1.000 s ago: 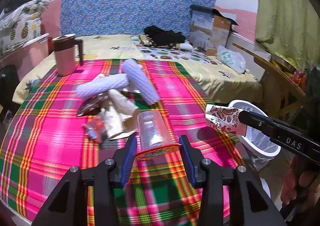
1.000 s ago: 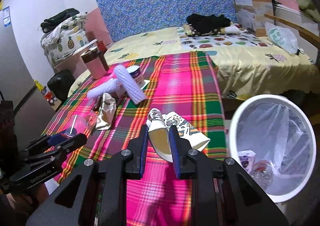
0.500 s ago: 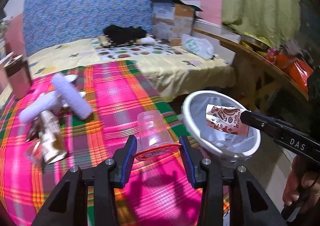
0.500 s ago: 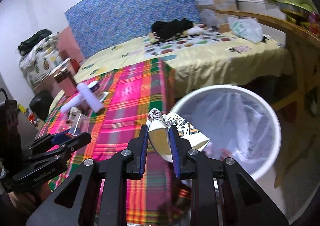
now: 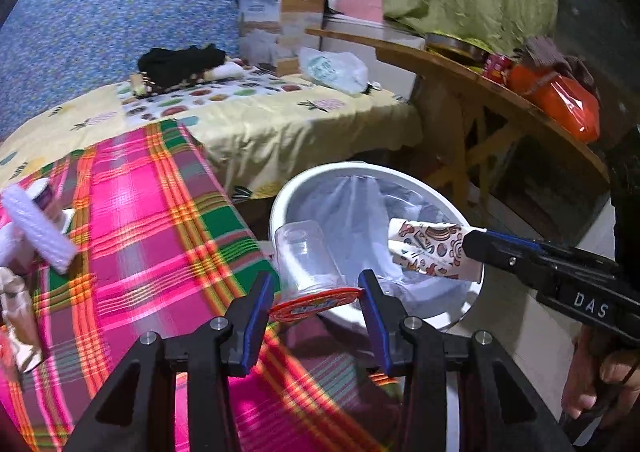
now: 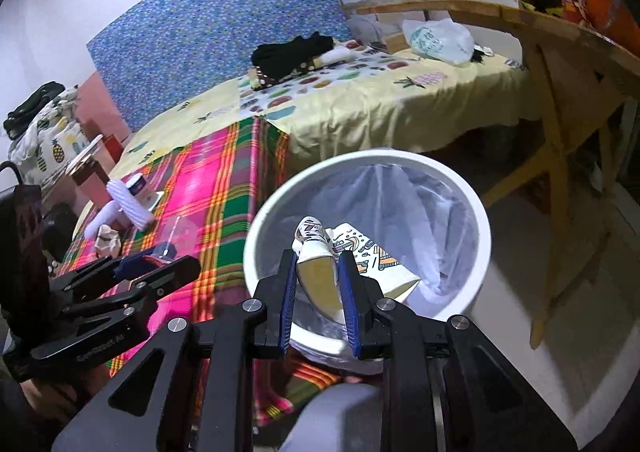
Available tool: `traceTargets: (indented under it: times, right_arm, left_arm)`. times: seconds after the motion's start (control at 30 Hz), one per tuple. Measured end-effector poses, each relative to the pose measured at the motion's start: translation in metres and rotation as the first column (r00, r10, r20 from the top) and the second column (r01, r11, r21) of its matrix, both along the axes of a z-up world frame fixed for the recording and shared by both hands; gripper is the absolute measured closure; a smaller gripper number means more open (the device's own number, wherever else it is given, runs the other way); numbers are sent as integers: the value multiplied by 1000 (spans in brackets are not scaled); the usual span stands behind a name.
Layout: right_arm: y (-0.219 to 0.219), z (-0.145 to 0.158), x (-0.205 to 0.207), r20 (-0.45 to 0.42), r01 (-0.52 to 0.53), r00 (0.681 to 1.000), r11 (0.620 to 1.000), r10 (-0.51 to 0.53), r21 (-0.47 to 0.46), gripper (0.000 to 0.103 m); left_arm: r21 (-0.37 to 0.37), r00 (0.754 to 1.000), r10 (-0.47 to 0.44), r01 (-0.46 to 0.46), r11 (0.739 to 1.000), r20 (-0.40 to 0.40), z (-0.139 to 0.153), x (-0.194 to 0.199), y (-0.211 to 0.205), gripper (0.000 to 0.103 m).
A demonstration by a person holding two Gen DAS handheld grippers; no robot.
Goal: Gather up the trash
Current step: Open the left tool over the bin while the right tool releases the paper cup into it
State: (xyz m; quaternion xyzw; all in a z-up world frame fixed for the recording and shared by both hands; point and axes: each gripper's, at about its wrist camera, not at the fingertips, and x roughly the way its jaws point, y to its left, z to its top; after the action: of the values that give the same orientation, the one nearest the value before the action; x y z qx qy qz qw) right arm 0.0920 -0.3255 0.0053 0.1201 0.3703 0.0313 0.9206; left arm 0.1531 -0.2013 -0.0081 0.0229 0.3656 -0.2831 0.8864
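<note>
Roughly halfway, by the looks of it. The plaid-covered table is still being cluttered by leftovers: white foam sleeves and a crumpled wrapper are lying there uncollected. The white bin, lined with a bag, is being hovered over just beside the table edge. A patterned paper cup is being clamped flat by the right gripper right above the bin opening. A clear plastic cup is being pinched at its red rim by the left gripper, at the bin's near rim. Neither is being dropped yet.
</note>
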Motion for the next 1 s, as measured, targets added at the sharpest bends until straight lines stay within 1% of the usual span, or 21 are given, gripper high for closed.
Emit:
traceTargets:
  times: [0.37, 0.57, 0.63, 0.67, 0.7, 0.73, 0.77, 0.8, 0.83, 1.0]
  right_arm:
    - [-18, -12, 2, -41, 45, 998, 999, -44, 17, 81]
    - [-27, -21, 6, -81, 68, 995, 997, -64, 44, 78]
    - [-29, -21, 6, -80, 70, 995, 996, -66, 51, 76]
    - [-29, -21, 6, -77, 74, 994, 996, -71, 45, 76]
    - [-29, -20, 5, -72, 78, 995, 996, -75, 40, 73]
    - [-29, -20, 5, -68, 80, 995, 996, -77, 40, 65]
    - [-30, -20, 5, -64, 80, 995, 996, -78, 41, 61]
    - [-30, -19, 5, -58, 81, 995, 996, -78, 44, 53]
    - [-30, -19, 4, -53, 81, 995, 996, -79, 45, 51]
    - [-28, -15, 3, -41, 71, 997, 997, -69, 34, 50]
  left_arm:
    - [3, 996, -89, 89, 996, -32, -21, 21, -35, 59]
    - [4, 991, -122, 122, 992, -56, -33, 31, -49, 59]
    - [2, 991, -117, 118, 993, -64, -35, 34, -50, 57]
    - [-2, 992, -111, 111, 994, -64, -35, 35, -51, 53]
    - [-3, 992, -106, 106, 994, -62, -35, 36, -50, 48]
    - [-6, 993, -101, 101, 995, -57, -34, 36, -50, 46]
    - [-12, 994, -95, 94, 995, -50, -33, 37, -48, 44]
    - [-16, 995, -90, 90, 996, -48, -33, 37, -47, 44]
    - [-18, 995, -88, 87, 996, -47, -32, 37, -46, 44]
    - [-29, 997, -68, 67, 997, -39, -27, 34, -35, 44]
